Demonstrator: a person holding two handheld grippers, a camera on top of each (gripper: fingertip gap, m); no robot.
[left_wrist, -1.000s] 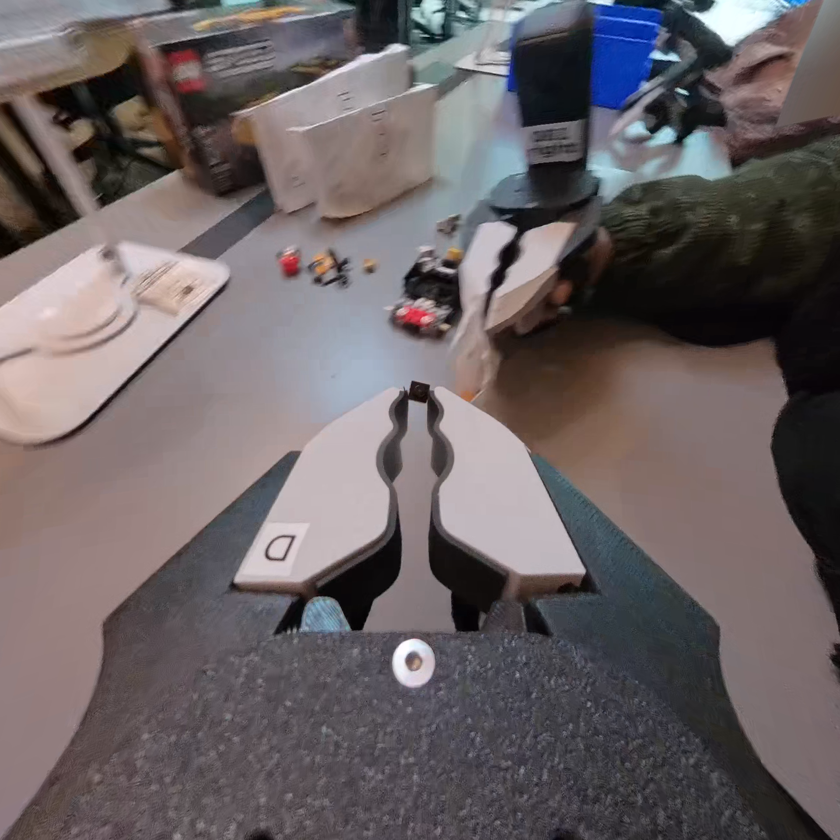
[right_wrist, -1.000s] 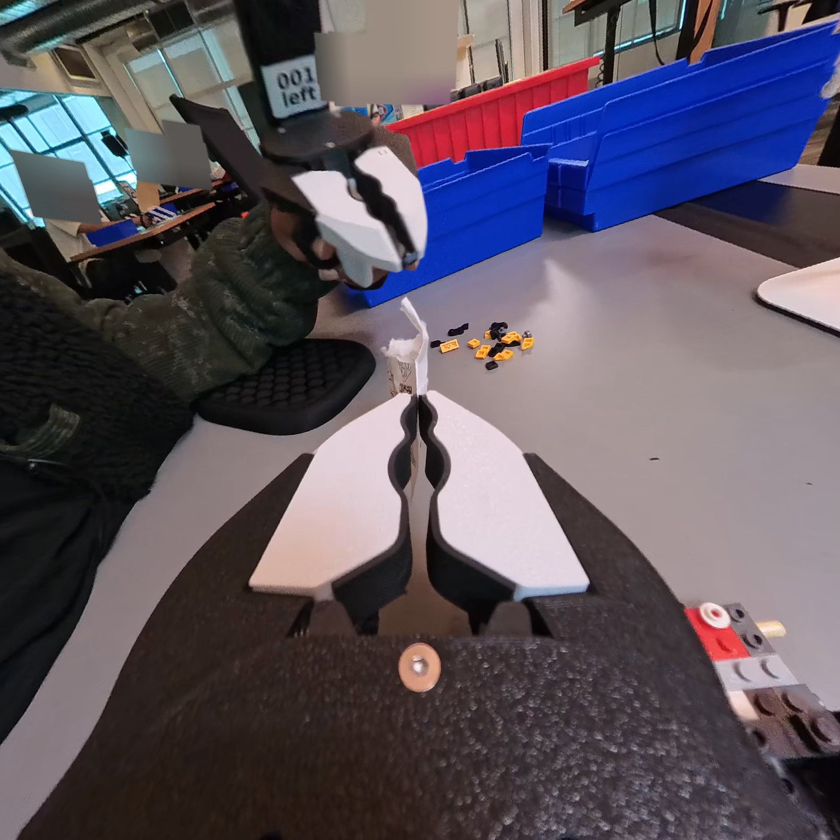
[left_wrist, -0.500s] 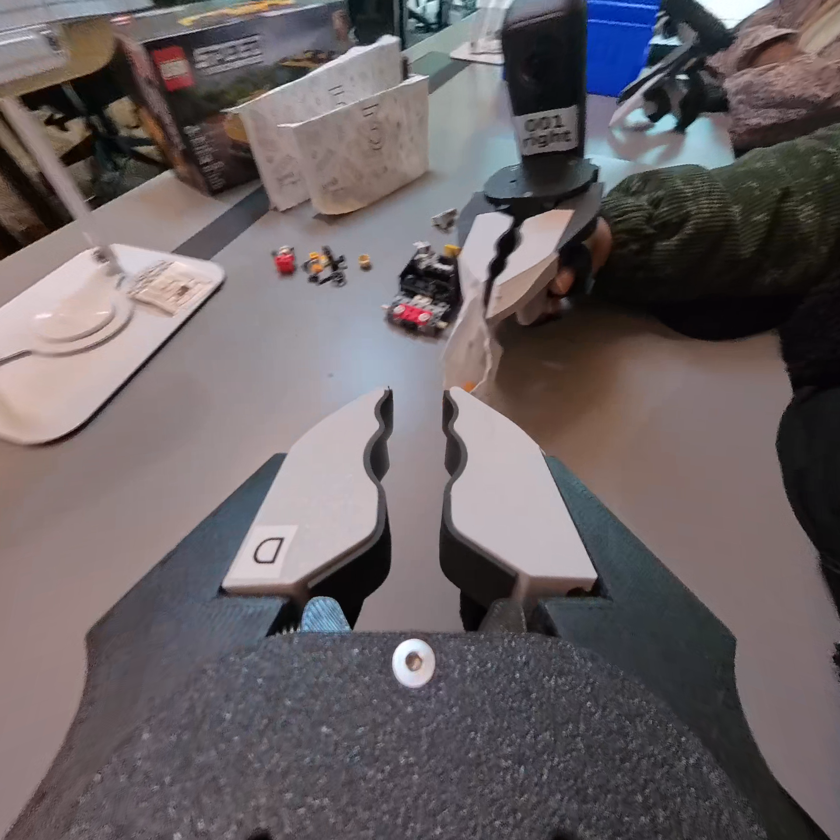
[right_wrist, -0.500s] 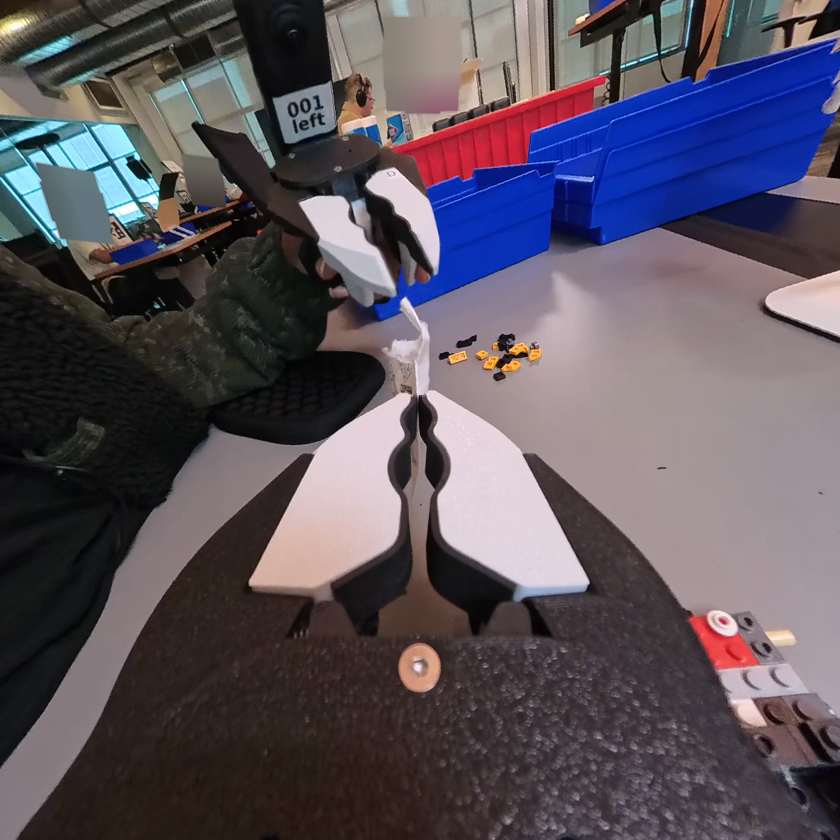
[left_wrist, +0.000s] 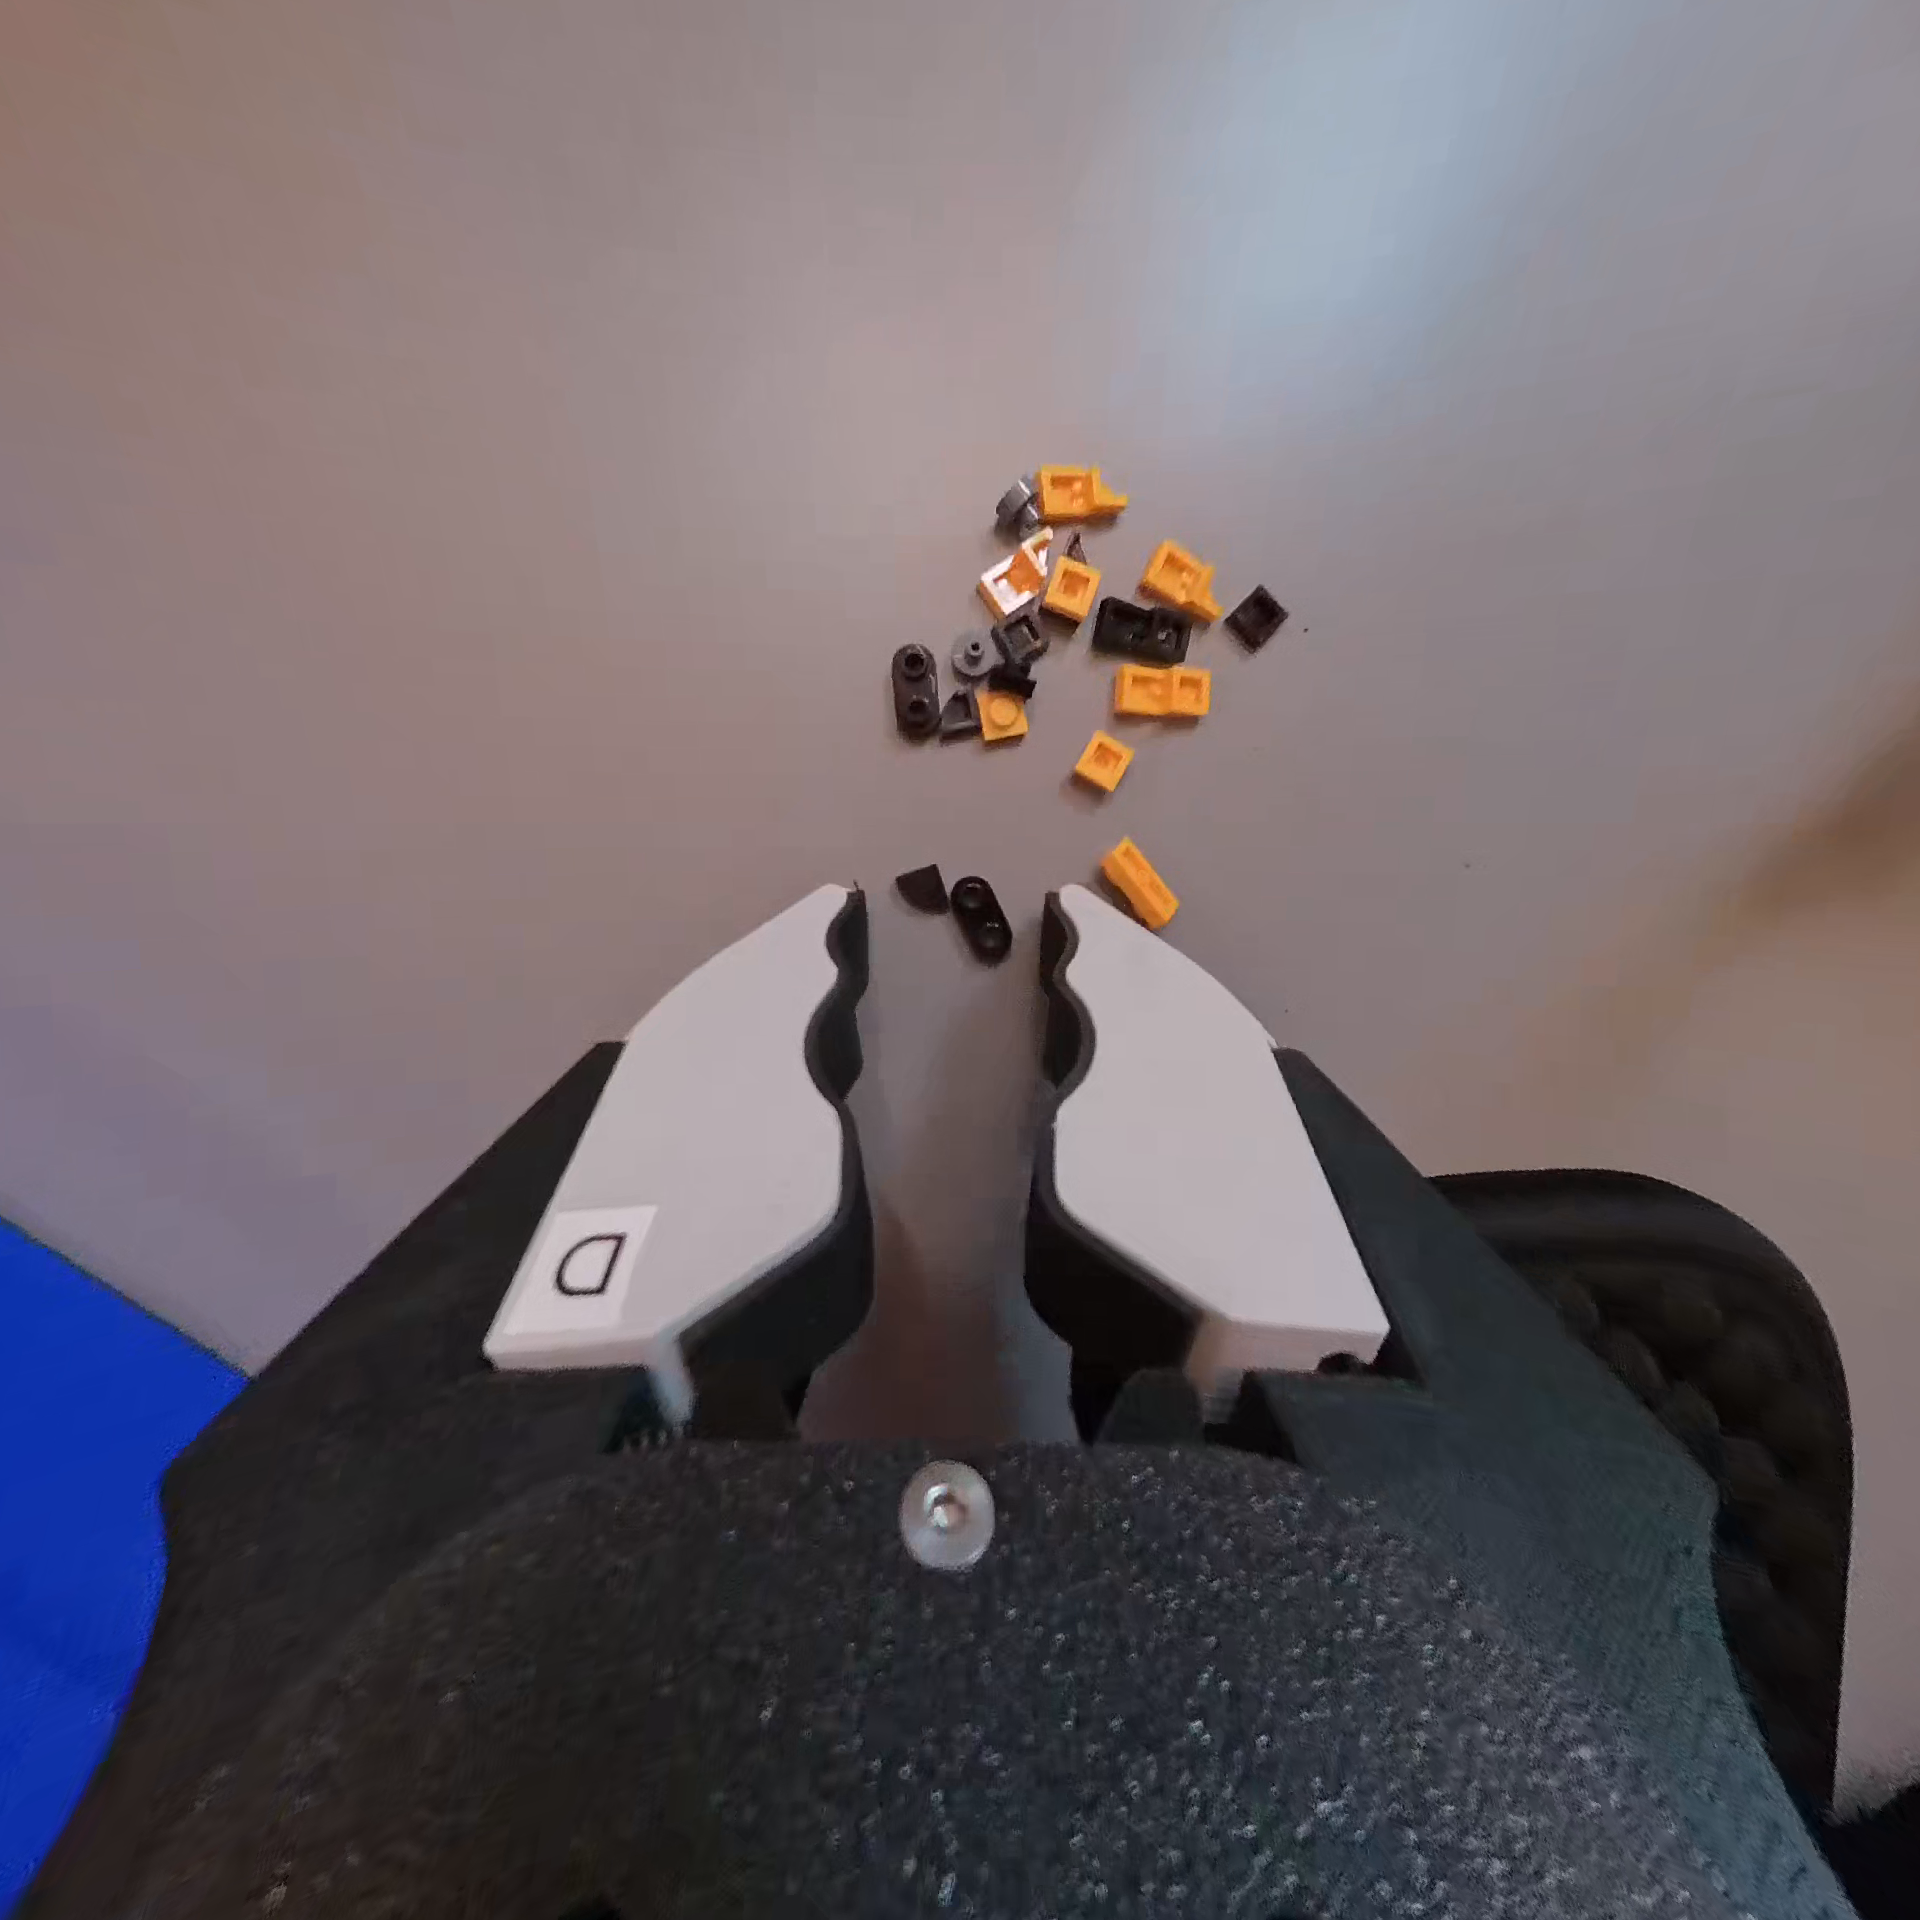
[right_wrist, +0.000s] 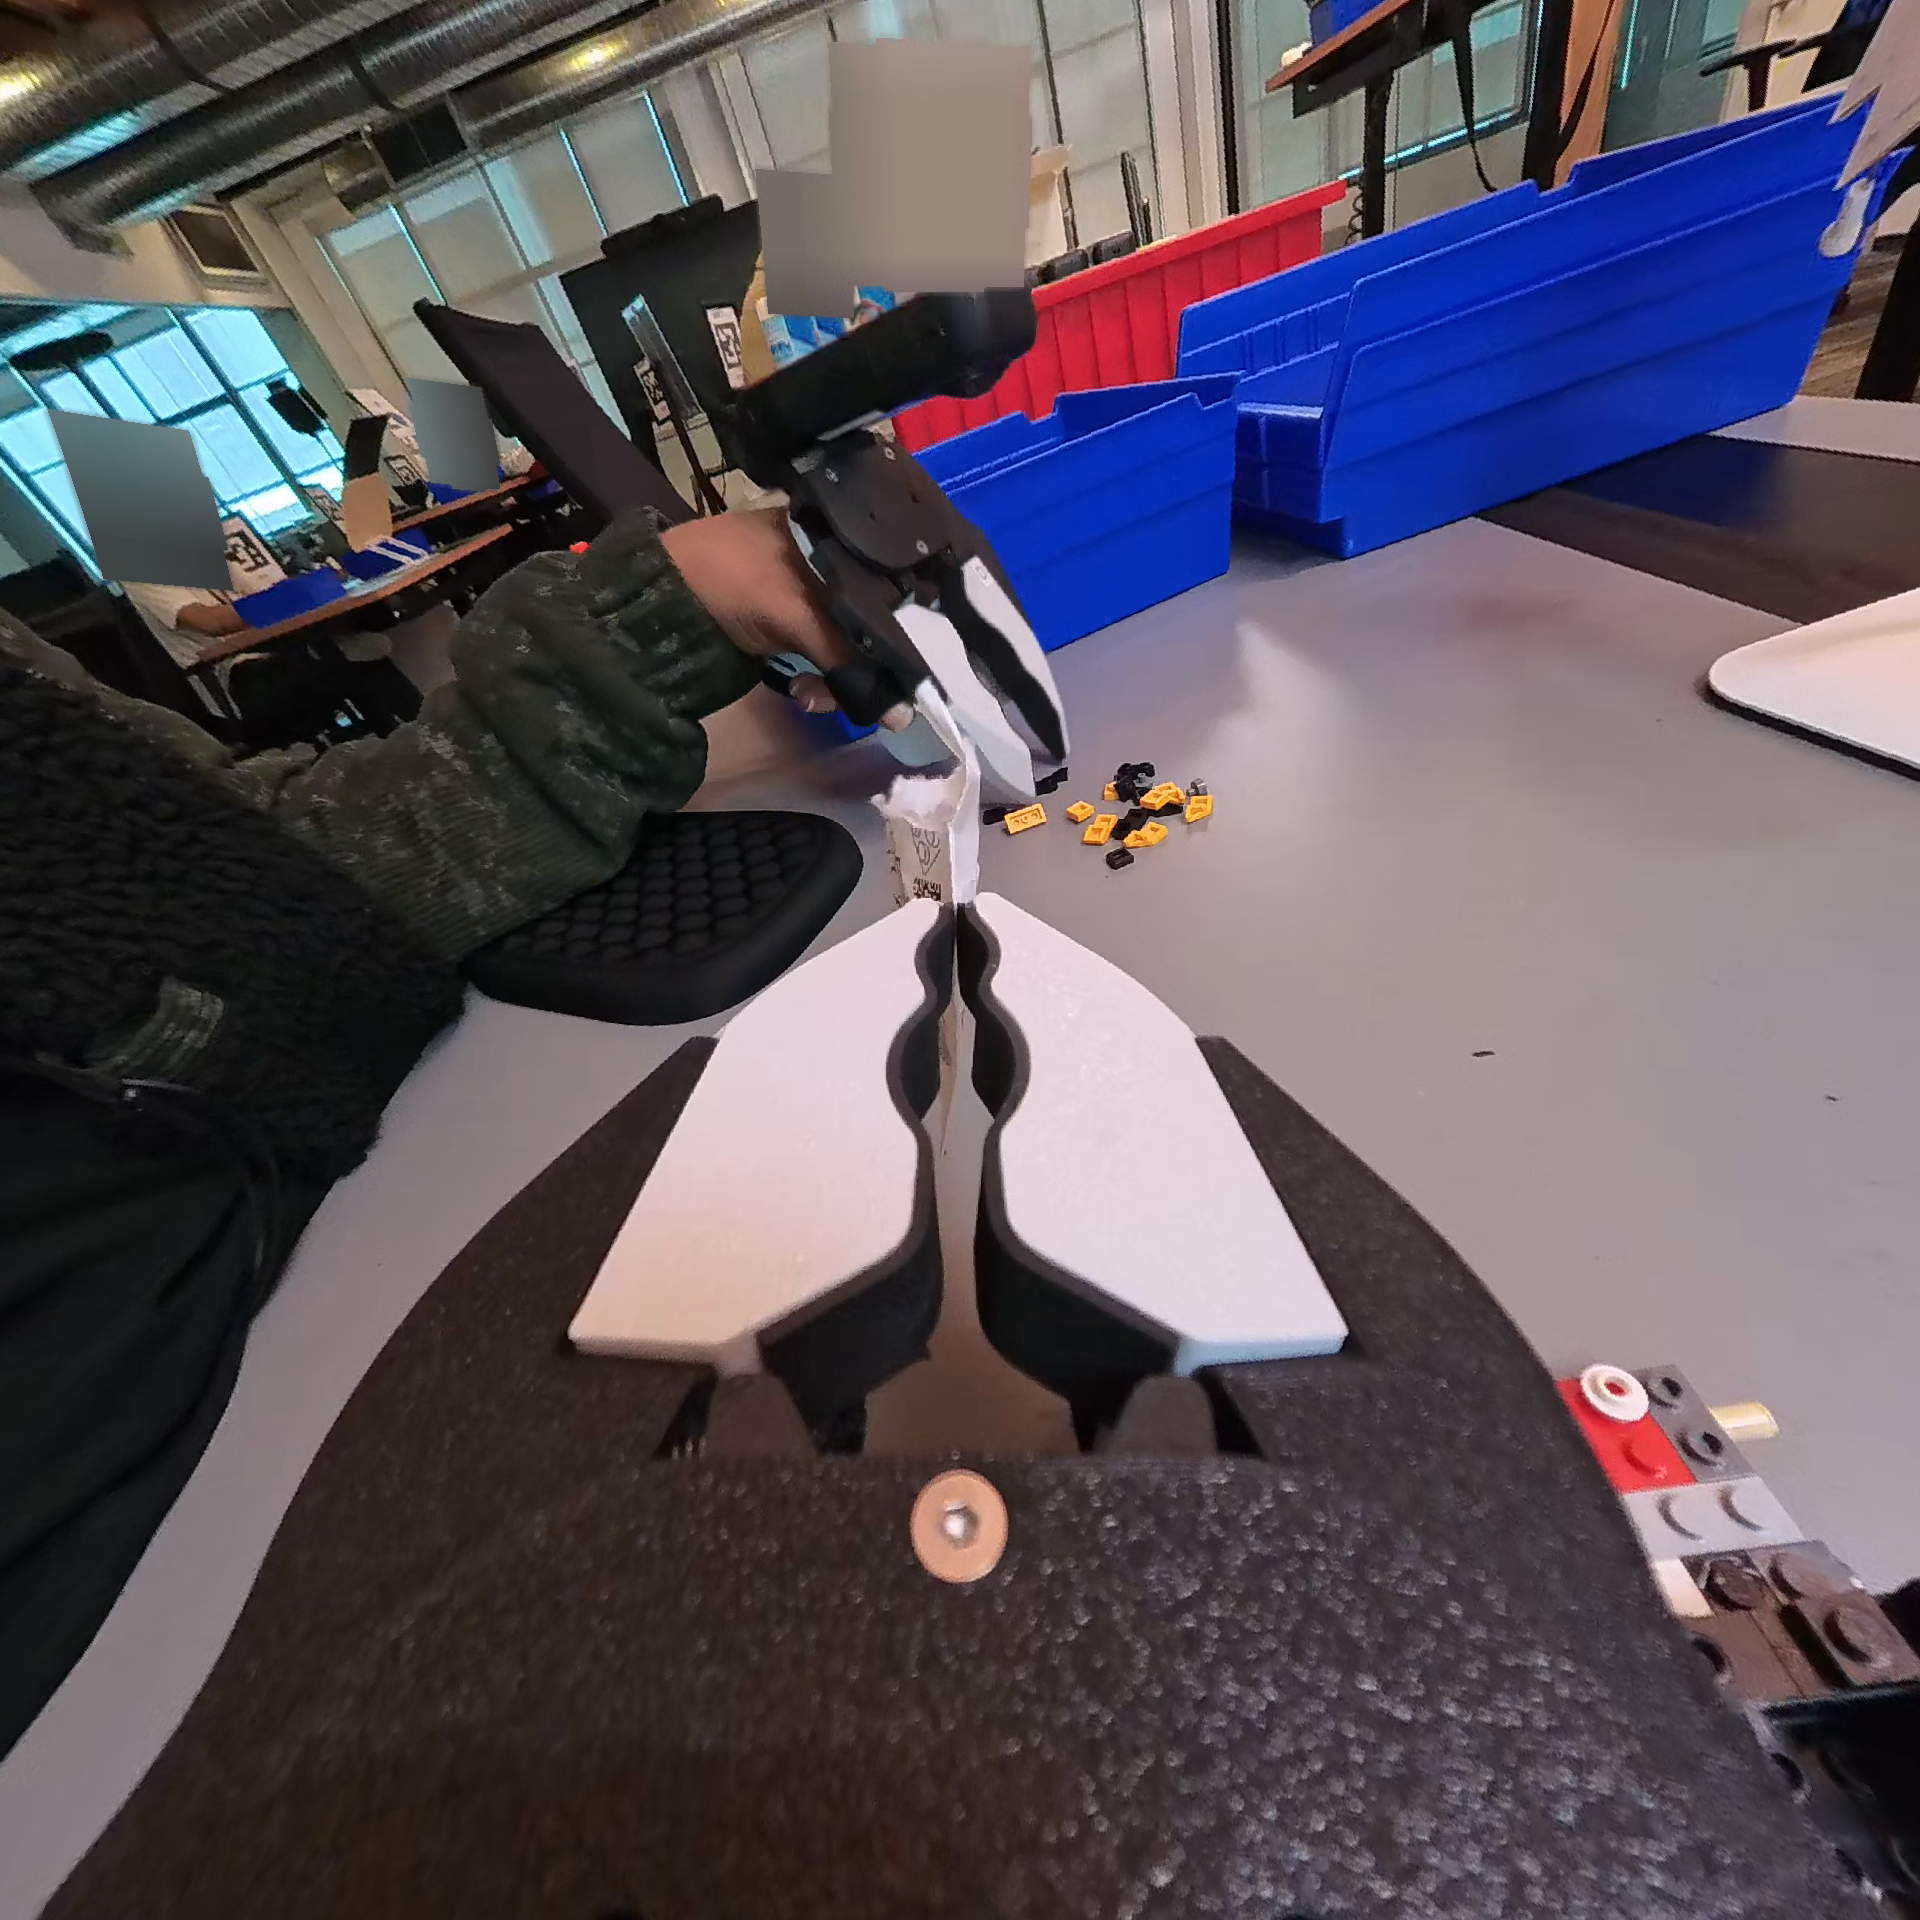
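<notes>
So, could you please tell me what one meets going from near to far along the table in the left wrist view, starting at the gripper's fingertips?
Open left gripper, nothing held → black two-hole piece on the grey table between its fingertips → lone orange square plate → black two-hole plate → orange piece at the far end of the pile.

I count two grippers, left (left_wrist: 951, 914) and right (right_wrist: 956, 906). On the counter (left_wrist: 520, 520) lie about nine orange bricks (left_wrist: 1162, 691) and about ten black or grey ones (left_wrist: 982, 916). At two o'clock stand three blue bins (right_wrist: 1558, 343) and one red bin (right_wrist: 1143, 281).
</notes>
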